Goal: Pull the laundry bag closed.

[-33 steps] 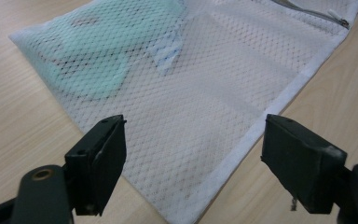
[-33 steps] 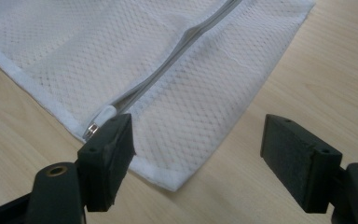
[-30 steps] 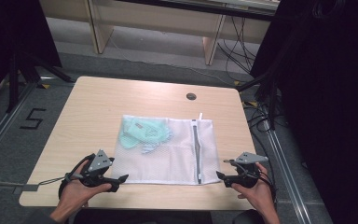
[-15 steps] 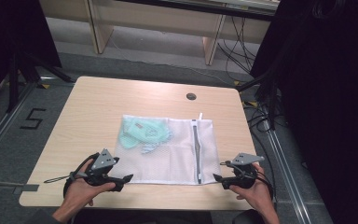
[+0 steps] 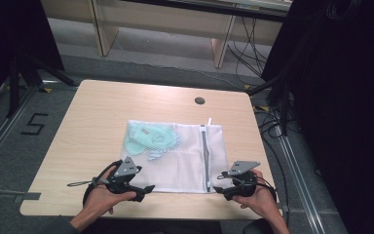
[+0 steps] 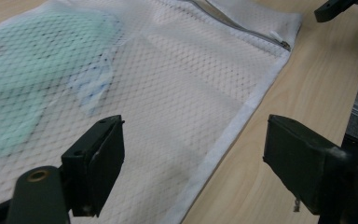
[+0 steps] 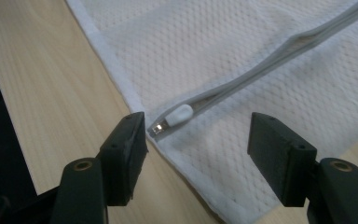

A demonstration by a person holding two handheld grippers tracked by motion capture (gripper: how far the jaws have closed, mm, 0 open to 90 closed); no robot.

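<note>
Both hands have slid inward along the near edge of the table over the last second, closing on the white mesh laundry bag, which lies flat near the table's middle, its near hem just short of that edge. The right gripper has just been narrowing its jaws; they are released and straddle the zipper pull at the bag's near right corner, pads clear of it. The left gripper is likewise released, its jaws spread wide over the near hem, one above mesh and one above bare wood.

The step looks like working the zipper. To do it well, the left gripper should pinch the hem firmly near the zipper's end so the bag cannot slide, while the right one drops lower, centres the small pull between its pads, clamps, and draws straight along the zipper line rather than upward.

Count: one mesh bag, one zipper with one pull, two grippers, and mint-green fabric items inside whose number I cannot tell.
</note>
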